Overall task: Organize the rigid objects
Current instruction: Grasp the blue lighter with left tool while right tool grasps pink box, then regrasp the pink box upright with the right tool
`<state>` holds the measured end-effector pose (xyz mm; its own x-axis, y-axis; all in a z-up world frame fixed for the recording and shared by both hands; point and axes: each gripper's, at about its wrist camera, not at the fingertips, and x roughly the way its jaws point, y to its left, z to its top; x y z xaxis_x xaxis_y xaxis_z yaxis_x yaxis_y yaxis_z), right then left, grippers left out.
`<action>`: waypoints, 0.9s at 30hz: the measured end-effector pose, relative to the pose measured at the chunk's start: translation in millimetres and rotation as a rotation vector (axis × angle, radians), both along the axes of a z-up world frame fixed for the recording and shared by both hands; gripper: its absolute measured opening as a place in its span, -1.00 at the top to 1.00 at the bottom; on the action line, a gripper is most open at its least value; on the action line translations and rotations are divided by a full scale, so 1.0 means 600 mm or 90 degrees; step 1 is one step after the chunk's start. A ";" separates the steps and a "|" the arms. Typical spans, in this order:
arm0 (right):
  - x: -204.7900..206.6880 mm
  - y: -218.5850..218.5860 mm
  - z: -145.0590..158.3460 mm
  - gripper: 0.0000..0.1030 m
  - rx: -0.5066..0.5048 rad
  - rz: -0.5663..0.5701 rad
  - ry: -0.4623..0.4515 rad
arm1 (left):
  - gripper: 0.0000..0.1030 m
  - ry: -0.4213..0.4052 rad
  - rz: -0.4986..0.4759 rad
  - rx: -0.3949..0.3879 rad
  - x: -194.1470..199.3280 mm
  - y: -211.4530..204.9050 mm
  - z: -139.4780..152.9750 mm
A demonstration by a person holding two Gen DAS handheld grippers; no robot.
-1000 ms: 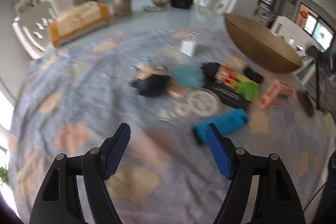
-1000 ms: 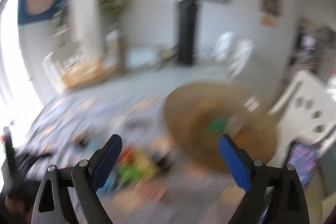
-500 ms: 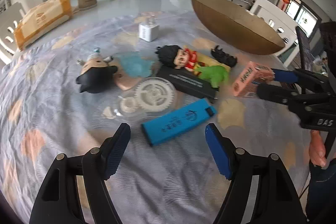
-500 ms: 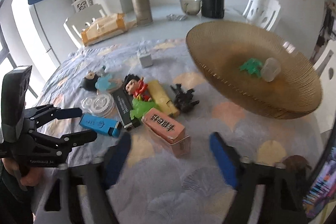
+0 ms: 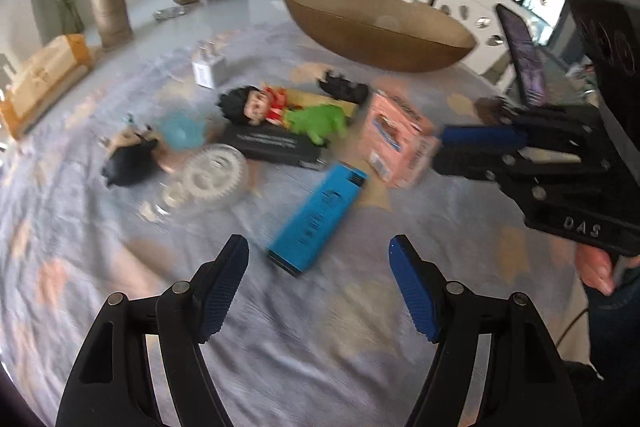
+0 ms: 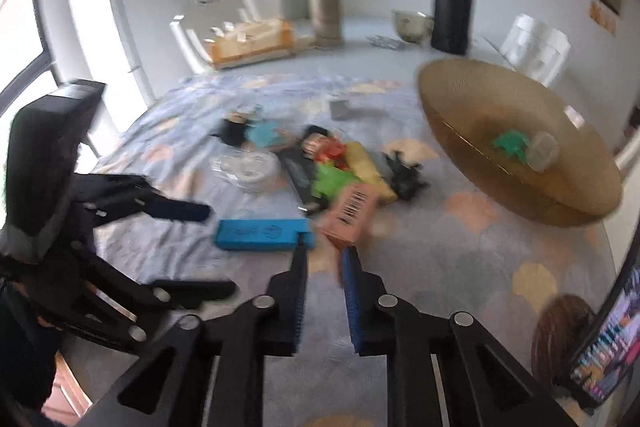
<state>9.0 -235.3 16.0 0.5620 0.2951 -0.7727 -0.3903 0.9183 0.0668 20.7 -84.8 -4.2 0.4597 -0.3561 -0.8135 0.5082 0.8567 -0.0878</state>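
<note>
Pink box [image 6: 352, 213] seemingly pinched at its near end by closed right fingers [image 6: 349, 281]; left fingers [image 5: 222, 287] wide.

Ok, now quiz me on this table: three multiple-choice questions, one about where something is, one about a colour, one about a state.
1. Where is the small green piece?
A. On the cloth beside the white charger
B. Inside the brown bowl
C. On top of the black case

2. What colour is the flat box lying nearest the left gripper?
A. Pink
B. Yellow
C. Blue

3. How does the left gripper stand?
A. Open, with nothing pressed between its pads
B. Shut on the flat box
C. Shut on a toy figure

Answers:
1 B: the right wrist view shows the piece lying in the bowl next to a clear cup.
2 C: the box just ahead of the fingertips is bright blue.
3 A: the pads stand wide apart, and the box lies beyond them on the cloth.
</note>
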 end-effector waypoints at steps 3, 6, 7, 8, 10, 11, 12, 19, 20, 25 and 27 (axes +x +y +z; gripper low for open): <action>0.002 -0.012 -0.013 0.40 0.009 -0.005 0.024 | -0.37 0.003 -0.011 0.026 0.018 -0.018 -0.007; 0.003 -0.008 -0.013 -0.13 0.023 -0.017 0.022 | -0.27 0.006 -0.021 0.049 0.030 -0.039 -0.022; 0.006 -0.002 -0.012 -0.14 0.033 -0.017 0.023 | -0.11 0.001 -0.019 0.058 0.028 -0.044 -0.026; 0.010 0.003 -0.011 -0.14 0.039 -0.016 0.025 | 0.07 -0.016 -0.022 0.059 0.023 -0.049 -0.024; 0.024 0.015 -0.011 -0.14 0.034 -0.040 0.029 | 0.53 -0.016 -0.027 0.050 0.018 -0.050 -0.020; 0.029 0.021 -0.012 -0.13 0.027 -0.050 0.028 | 0.54 -0.017 -0.025 0.052 0.016 -0.049 -0.019; 0.034 0.025 -0.013 0.01 0.026 -0.059 0.024 | 0.54 -0.023 -0.021 0.057 0.013 -0.049 -0.019; 0.029 0.007 -0.006 0.60 0.071 -0.054 0.026 | 0.55 -0.027 0.054 0.046 -0.026 -0.005 -0.012; 0.023 0.003 -0.003 0.61 0.087 -0.040 0.034 | 0.55 -0.025 0.071 0.041 -0.029 0.007 -0.012; 0.007 -0.012 -0.002 0.62 0.257 0.078 0.155 | 0.56 -0.025 0.150 0.006 -0.048 0.070 -0.004; 0.010 -0.013 -0.009 0.62 0.270 0.078 0.180 | 0.56 -0.026 0.166 -0.005 -0.052 0.083 -0.003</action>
<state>15.2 -243.3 10.5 0.2905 0.6655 -0.6876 -0.4058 0.7364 0.5413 -10.4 -34.9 -5.8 0.5698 -0.2275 -0.7897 0.2732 0.9587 -0.0790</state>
